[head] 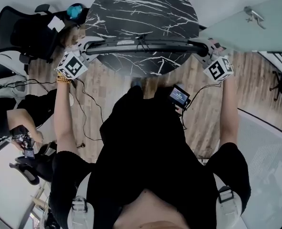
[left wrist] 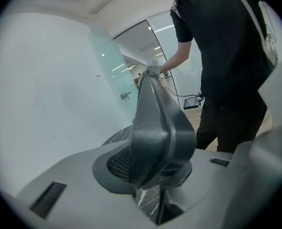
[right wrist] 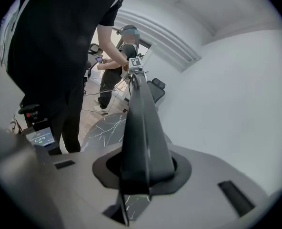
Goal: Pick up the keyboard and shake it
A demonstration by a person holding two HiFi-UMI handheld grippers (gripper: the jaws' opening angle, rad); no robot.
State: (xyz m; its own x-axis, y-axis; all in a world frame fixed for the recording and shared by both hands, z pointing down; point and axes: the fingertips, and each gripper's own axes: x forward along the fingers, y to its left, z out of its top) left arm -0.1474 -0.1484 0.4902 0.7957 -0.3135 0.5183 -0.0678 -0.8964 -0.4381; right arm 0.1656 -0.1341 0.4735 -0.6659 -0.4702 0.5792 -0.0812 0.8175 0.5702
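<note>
The keyboard (head: 141,45) is dark and long, and it is held at both ends. The left gripper (left wrist: 156,178) has one end and the right gripper (right wrist: 140,182) has the other end. The left fingers (left wrist: 60,185) are closed on the end of the keyboard, which sits tight between them and runs straight out away from them. The right fingers (right wrist: 217,185) are closed on the far end in the same way, with the thin edge of the keyboard poking out between them. From the head view the keyboard looks like a thin dark bar that goes from one pair of fingers across to the other. A round black desk (head: 146,8) with white lines on it is under the fingers, and a bit of it peeks through the gap below the keyboard in both gripper views. The keyboard is up in the air over the near side of the desk. A small screen (head: 179,97) hangs nearer to the person than the right fingers. A black chair (head: 17,32) stands out past the left fingers, and another person (head: 17,120) sits on that side too.
</note>
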